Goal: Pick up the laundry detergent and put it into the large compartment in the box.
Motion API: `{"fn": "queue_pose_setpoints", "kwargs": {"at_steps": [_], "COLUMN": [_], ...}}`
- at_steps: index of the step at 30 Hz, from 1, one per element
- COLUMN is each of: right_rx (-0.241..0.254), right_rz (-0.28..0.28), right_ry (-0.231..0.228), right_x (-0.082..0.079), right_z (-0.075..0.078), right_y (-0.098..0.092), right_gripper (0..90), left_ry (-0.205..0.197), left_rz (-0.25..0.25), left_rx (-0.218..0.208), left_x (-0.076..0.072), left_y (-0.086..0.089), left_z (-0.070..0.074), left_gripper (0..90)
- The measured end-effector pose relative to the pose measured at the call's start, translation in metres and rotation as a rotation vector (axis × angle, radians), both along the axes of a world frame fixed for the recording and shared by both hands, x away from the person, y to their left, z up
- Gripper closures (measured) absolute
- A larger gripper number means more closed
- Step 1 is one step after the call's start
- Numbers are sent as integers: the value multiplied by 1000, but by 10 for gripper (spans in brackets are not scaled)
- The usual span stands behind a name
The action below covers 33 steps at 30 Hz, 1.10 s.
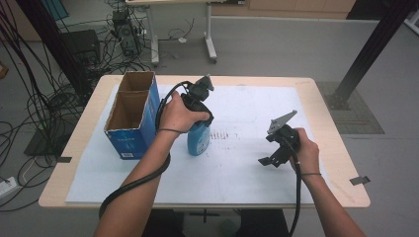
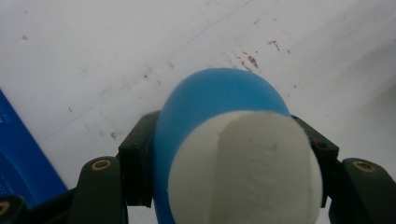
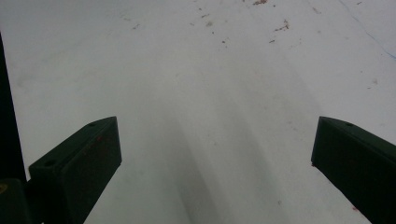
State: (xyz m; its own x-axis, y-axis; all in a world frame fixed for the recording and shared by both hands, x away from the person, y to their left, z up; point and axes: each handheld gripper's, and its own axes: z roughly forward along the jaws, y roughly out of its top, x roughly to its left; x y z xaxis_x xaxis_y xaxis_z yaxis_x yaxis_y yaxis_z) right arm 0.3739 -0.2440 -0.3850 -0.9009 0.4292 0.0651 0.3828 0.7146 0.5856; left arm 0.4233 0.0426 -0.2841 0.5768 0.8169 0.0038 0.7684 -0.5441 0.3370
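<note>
A blue bottle point(image 1: 198, 140) with a white cap stands upright on the white paper sheet point(image 1: 237, 173), just right of a blue cardboard box point(image 1: 129, 138). My left gripper point(image 1: 200, 126) comes down on it from above and is shut on it. In the left gripper view the bottle point(image 2: 219, 98) sits between the jaws, with the fingers point(image 2: 137, 170) pressing on both of its sides near the cap. My right gripper point(image 1: 272, 159) hovers low over the paper at the right. Its jaws stand open and wide apart point(image 3: 215, 154), with bare paper between them.
The blue box has two open, upright compartments and stands at the table's left; its side point(image 2: 18, 158) shows beside the bottle. The paper bears faint reddish specks point(image 3: 280, 27). The wooden table edge point(image 1: 328, 118) borders the sheet, and cables and table legs lie beyond.
</note>
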Motion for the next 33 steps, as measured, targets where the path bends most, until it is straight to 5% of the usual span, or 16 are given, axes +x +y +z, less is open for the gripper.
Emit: {"fn": "queue_pose_setpoints", "kwargs": {"at_steps": [33], "right_rx": [8], "right_rz": [8], "right_ry": [7], "right_x": [1], "right_z": [-2], "right_y": [2], "right_gripper": [14], "left_ry": [-6], "left_rz": [4], "left_rx": [-5], "left_x": [-1], "left_y": [1], "left_z": [0], "left_gripper": [375]}}
